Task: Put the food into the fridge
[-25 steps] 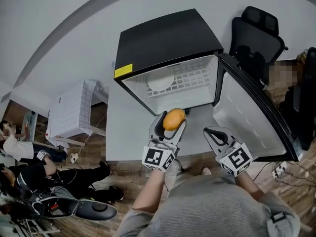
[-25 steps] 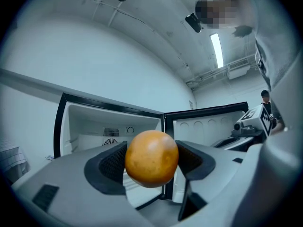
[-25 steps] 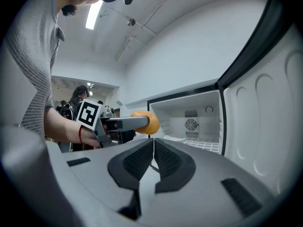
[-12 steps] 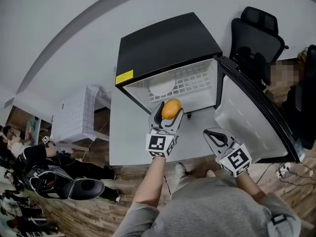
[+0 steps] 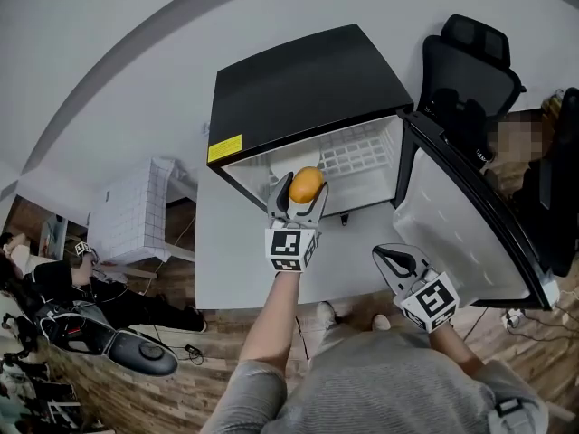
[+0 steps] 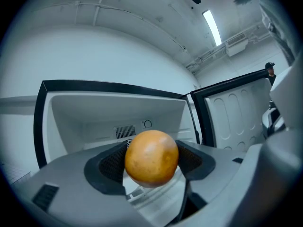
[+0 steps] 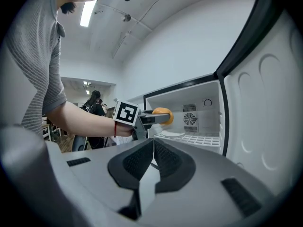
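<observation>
Now | orange between jaws of left hand-held gripper | fridge open

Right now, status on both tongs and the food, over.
Left tongs shut on orange fruit, at the fridge opening. Right tongs shut, empty, held back. Door open; white plate on shelf, path looks clear.

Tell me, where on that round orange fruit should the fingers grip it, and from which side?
Across its widest middle, with fingers pressing from opposite sides, as the left gripper holds the orange fruit now. It is a smooth ball with no handle, so a grip off the middle would probably let it slip out.
</observation>
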Demonstrator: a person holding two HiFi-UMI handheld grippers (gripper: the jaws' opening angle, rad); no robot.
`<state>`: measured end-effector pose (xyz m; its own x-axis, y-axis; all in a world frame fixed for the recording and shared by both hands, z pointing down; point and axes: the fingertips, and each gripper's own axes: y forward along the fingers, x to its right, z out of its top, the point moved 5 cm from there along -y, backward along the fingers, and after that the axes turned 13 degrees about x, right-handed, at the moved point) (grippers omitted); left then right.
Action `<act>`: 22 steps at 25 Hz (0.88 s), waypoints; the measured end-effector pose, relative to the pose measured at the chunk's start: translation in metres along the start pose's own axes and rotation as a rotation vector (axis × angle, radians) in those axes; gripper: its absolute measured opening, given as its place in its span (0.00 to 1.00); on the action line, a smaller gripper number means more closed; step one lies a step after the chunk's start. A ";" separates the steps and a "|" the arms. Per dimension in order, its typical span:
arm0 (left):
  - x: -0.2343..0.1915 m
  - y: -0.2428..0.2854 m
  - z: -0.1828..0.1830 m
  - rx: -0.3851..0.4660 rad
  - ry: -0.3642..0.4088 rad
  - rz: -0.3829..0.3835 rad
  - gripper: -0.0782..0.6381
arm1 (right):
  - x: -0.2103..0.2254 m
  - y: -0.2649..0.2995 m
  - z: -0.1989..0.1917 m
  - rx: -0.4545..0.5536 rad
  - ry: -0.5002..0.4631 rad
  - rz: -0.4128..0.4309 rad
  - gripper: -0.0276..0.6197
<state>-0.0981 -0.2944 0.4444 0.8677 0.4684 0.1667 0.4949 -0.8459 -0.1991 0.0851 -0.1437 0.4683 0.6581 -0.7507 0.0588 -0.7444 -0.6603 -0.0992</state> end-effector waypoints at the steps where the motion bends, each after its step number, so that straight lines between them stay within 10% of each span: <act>1: -0.004 0.004 -0.002 0.000 -0.002 0.003 0.54 | 0.002 0.002 -0.001 -0.005 0.003 -0.004 0.06; 22: -0.056 0.049 -0.058 -0.059 -0.044 -0.019 0.54 | 0.030 0.068 -0.022 -0.082 0.038 -0.072 0.06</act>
<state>-0.1251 -0.3768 0.4809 0.8599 0.4946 0.1266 0.5090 -0.8495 -0.1389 0.0515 -0.2113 0.4855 0.7063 -0.7007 0.1005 -0.7034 -0.7107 -0.0122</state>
